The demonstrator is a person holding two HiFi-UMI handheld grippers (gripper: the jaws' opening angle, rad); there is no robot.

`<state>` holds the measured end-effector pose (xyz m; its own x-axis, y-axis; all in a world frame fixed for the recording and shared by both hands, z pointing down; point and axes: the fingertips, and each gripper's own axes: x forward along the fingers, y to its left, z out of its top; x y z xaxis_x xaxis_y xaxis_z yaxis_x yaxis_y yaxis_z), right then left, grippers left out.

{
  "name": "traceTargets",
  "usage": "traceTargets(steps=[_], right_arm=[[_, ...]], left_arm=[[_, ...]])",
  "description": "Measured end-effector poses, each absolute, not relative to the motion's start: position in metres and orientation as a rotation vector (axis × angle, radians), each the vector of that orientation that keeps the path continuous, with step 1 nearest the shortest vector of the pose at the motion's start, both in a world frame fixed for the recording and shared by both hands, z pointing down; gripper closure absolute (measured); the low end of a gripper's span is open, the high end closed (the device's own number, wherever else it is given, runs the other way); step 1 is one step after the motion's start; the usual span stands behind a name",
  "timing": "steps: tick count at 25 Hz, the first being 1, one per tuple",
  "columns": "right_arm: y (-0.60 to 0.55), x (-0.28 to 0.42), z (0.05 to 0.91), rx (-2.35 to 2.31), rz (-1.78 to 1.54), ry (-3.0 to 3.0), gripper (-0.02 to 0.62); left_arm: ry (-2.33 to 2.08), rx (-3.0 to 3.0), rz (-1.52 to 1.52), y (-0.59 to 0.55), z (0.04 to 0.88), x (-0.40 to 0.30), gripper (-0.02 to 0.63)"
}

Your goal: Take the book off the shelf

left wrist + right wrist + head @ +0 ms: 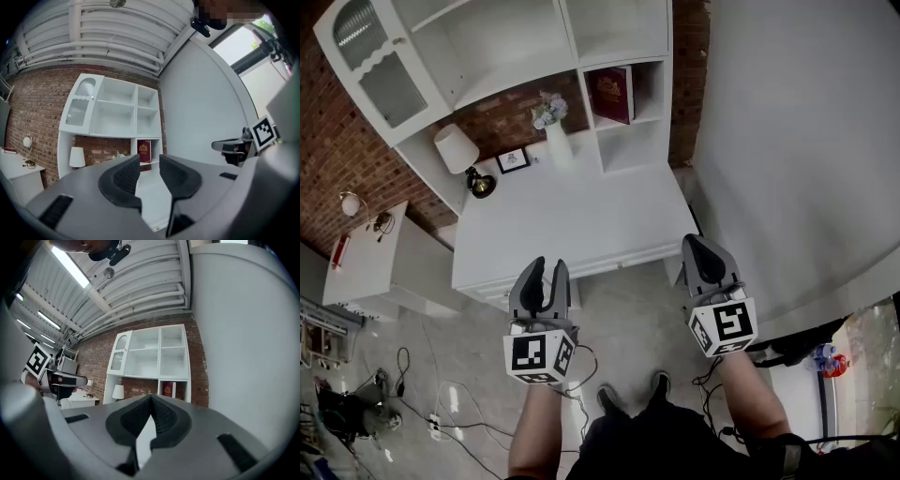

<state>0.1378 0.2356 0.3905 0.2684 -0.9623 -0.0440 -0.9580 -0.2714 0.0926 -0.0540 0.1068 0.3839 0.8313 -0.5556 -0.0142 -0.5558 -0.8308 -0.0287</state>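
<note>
A dark red book with gold print stands upright in a lower right cubby of the white shelf unit; the same book shows in the left gripper view, and the book in the right gripper view. My left gripper is held level near the front edge of the white desk, far from the book, its jaws open with nothing between them. My right gripper hangs by the desk's right front corner, shut and empty. In their own views the left gripper and right gripper both aim toward the shelf.
On the desk at the back stand a white vase of flowers, a small framed picture and a white-shaded lamp. A white wall panel rises at the right. A low white cabinet stands left; cables lie on the floor.
</note>
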Motion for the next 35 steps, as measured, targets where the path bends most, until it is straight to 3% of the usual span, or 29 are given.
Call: traceTargets(steps=[11, 12, 14, 16, 35], right_arm=[[0.231, 0.120, 0.371, 2.590, -0.150, -1.816, 0.592], [0.231, 0.118, 0.367, 2.610, -0.149, -1.811, 0.561], [0.228, 0.114, 0.362, 2.637, -0.139, -1.792, 0.438], [0.227, 0.110, 0.357, 2.660, -0.140, -1.767, 0.399], [0.189, 0.053, 0.352, 2.646, -0.148, -1.794, 0.387]], left_arm=[[0.858, -2.986, 0.082, 0.081, 0.367, -0.080, 0.474], [0.852, -2.989, 0.090, 0.077, 0.364, -0.084, 0.449], [0.834, -3.004, 0.092, 0.071, 0.361, -0.091, 0.370], [0.808, -3.024, 0.086, 0.066, 0.360, -0.097, 0.354], [0.771, -3.135, 0.132, 0.019, 0.378, -0.154, 0.351]])
